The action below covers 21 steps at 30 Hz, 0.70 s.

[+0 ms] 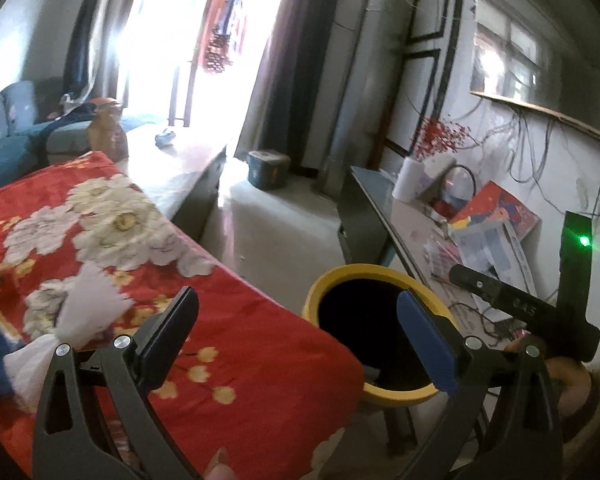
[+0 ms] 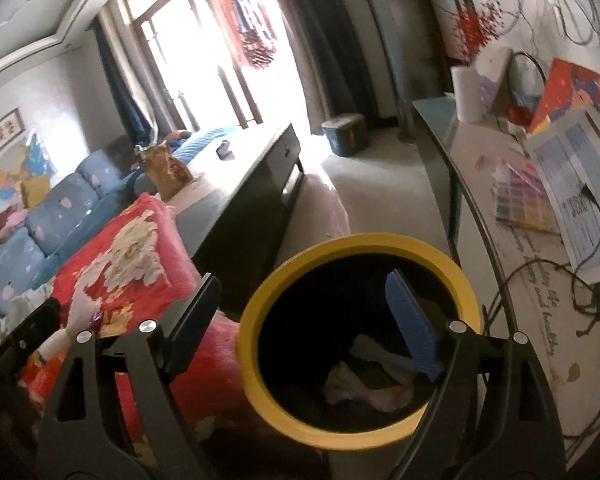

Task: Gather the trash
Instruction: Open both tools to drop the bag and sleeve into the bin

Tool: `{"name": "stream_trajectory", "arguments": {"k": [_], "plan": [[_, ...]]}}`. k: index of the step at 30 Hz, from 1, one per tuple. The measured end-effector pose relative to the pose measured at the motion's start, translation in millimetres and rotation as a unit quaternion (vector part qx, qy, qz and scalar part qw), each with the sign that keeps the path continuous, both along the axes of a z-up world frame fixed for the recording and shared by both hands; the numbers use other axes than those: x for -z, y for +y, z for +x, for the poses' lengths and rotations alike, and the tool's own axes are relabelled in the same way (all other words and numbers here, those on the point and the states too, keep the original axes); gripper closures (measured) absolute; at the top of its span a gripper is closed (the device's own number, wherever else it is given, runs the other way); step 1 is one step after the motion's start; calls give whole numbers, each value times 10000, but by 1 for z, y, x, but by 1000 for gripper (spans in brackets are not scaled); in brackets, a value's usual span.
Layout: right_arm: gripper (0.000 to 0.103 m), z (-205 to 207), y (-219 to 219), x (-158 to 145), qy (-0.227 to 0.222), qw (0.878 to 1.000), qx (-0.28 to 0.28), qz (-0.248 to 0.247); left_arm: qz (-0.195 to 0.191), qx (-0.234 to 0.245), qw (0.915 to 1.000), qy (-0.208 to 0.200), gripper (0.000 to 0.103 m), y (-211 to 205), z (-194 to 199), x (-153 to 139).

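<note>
Both jaws spread, empty, over the yellow-rimmed bin (image 2: 360, 336); remaining white tissue wad (image 1: 88, 316) (feather-light, crushable) wants pinching mid-bundle.

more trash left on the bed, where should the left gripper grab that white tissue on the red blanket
Grip the white tissue at its pinched waist, where it narrows between two flared ends. Come from above with the open left gripper, jaws across the narrow part; it lies flat on the floral blanket.
</note>
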State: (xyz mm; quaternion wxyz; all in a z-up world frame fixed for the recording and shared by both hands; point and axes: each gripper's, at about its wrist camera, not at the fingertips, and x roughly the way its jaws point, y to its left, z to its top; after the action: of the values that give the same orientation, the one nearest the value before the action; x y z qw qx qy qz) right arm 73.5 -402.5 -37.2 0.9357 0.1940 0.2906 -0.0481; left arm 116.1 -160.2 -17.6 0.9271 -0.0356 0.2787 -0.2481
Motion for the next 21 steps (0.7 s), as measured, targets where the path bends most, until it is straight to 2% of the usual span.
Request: {"name": "stream_trajectory", "arguments": {"k": [9,21], "plan": [[22,-2,36,-14,-261,9981,-503,-228,-67,-523,9985,-116,7,42,-5,-3],[22,0,92,-26,-323,9895,-1331,-455,-194,-1021,9944,-207,7,89,-15,-6]]}}
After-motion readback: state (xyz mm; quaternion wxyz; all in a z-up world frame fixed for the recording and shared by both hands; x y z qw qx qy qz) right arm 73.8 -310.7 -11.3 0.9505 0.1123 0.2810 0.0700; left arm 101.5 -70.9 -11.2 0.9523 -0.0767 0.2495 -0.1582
